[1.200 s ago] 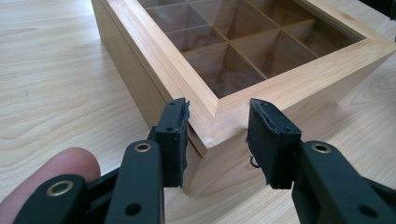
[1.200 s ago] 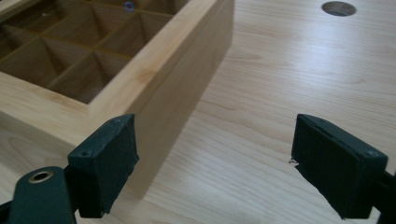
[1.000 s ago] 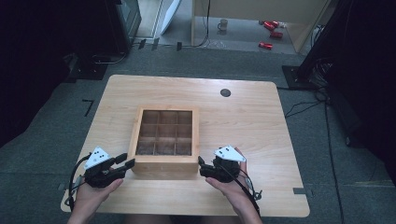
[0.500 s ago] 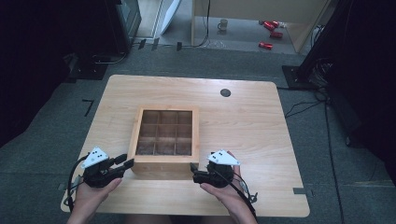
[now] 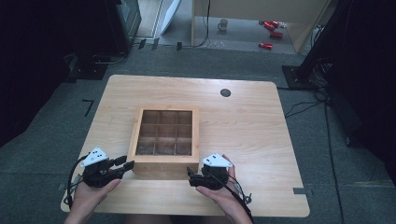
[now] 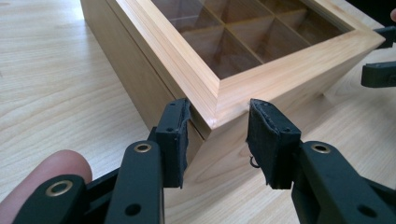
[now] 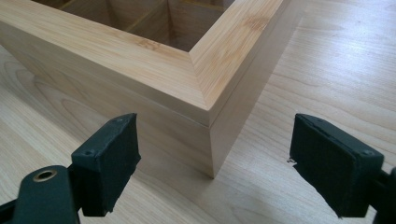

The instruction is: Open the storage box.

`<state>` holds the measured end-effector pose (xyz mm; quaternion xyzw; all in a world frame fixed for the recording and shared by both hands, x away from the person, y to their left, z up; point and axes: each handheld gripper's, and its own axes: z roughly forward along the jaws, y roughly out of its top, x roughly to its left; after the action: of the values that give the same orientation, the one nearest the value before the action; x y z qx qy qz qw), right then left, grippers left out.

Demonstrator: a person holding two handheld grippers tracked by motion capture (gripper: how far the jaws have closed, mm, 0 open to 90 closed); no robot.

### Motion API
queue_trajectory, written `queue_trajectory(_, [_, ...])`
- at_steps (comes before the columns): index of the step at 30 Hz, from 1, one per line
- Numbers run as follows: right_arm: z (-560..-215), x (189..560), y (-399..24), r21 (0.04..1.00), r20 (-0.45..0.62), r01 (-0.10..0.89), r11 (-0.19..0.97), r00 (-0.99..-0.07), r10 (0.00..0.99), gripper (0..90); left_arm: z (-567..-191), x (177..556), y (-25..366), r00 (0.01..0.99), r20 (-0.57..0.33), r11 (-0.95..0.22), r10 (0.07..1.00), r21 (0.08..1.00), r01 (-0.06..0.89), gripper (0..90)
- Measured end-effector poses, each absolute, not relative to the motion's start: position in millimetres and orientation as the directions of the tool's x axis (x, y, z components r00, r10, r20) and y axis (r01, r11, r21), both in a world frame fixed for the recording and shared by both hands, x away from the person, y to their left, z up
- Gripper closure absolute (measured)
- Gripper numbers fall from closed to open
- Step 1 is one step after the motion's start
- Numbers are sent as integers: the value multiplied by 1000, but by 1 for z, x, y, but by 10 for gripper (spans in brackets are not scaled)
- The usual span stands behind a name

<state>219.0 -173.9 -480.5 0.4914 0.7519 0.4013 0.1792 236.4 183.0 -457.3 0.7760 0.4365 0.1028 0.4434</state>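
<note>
Near the counter's front edge, left tongs [image 6: 217, 140] pinch the box [image 5: 164, 161] corner to steady it; right tongs [image 7: 215, 163] gape, lining up

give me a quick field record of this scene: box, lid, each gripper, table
box: wooden box with nine compartments, near the table's front edge
lid: glass-panelled, down
left gripper: jaws astride the box's near left corner, narrow gap; pad contact unclear
right gripper: jaws wide open, facing the near right corner, not touching
table: light wooden table, dark round hole near the back
</note>
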Motion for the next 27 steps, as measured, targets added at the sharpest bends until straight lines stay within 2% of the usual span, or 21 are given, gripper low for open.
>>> queue_trajectory(11, [-486,219,-172,772,118,602,204,-452,884,161,-461,237,185,607,-242,-230,757,771,594,568])
queue_trajectory(16, [-486,219,-173,773,118,601,203,-451,884,160,-467,237,181,610,-205,-278,765,750,600,567])
queue_trajectory(27, [-489,219,-173,767,116,607,207,-449,886,161,-468,239,182,601,-220,-262,768,749,609,579])
